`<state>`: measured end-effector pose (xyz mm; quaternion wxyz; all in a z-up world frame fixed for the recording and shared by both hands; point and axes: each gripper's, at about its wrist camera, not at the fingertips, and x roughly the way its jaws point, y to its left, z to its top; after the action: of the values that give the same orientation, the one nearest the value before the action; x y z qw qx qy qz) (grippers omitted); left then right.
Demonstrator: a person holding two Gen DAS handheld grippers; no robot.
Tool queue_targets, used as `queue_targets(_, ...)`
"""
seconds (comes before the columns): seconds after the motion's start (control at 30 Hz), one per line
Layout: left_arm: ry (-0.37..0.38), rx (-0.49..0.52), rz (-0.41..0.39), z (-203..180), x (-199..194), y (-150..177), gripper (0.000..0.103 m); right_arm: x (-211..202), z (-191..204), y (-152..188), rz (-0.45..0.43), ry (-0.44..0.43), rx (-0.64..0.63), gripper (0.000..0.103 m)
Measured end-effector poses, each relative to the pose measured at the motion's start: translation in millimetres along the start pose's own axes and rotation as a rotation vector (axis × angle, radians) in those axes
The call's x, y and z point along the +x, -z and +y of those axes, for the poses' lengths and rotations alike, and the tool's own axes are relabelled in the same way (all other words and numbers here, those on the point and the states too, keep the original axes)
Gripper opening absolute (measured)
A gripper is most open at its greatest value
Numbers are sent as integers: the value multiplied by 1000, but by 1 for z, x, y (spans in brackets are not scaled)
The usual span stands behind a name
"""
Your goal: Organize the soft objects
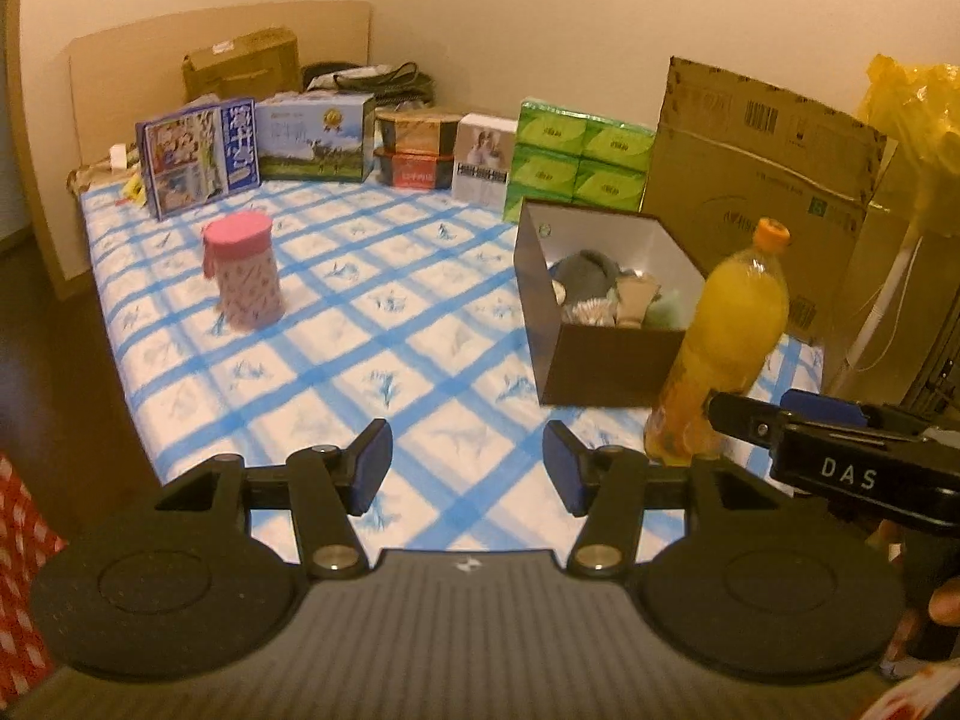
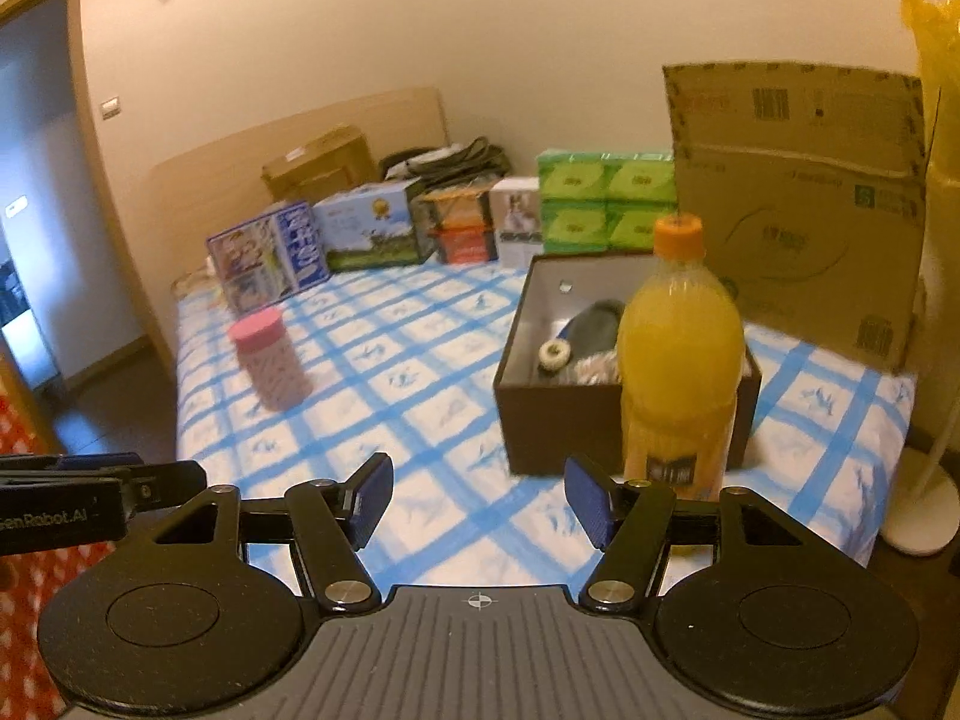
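A dark brown open box (image 1: 606, 363) (image 2: 564, 420) stands on the blue-checked bed (image 1: 372, 324) (image 2: 414, 384). It holds several soft items, among them a grey one (image 1: 585, 276) (image 2: 597, 324). A pink-lidded soft canister (image 1: 245, 277) (image 2: 270, 357) stands upright on the left of the bed. My left gripper (image 1: 467, 467) is open and empty above the bed's near edge. My right gripper (image 2: 477, 495) is open and empty, just left of an orange juice bottle (image 2: 678, 354) (image 1: 729, 336). The right gripper's body also shows at the right of the left wrist view (image 1: 840, 462).
Boxes line the bed's far side: a comic-print box (image 1: 198, 159), a blue milk carton box (image 1: 315, 135), green tissue packs (image 1: 576, 159) and a large cardboard box (image 1: 762, 180) (image 2: 804, 192). A white lamp stand (image 2: 924, 504) stands on the floor at right.
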<state>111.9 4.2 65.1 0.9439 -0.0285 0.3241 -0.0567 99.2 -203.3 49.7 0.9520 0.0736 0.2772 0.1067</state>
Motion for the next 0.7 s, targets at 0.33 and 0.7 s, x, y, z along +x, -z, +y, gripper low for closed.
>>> queue_targets(0.33,-6,-10,31,-6,-32,40,53,-28,-4,32,55,-30,51,64)
queue_targets(0.7,6,-4,59,-19,-52,77,53,-53,-8,63,104,-43,52,64)
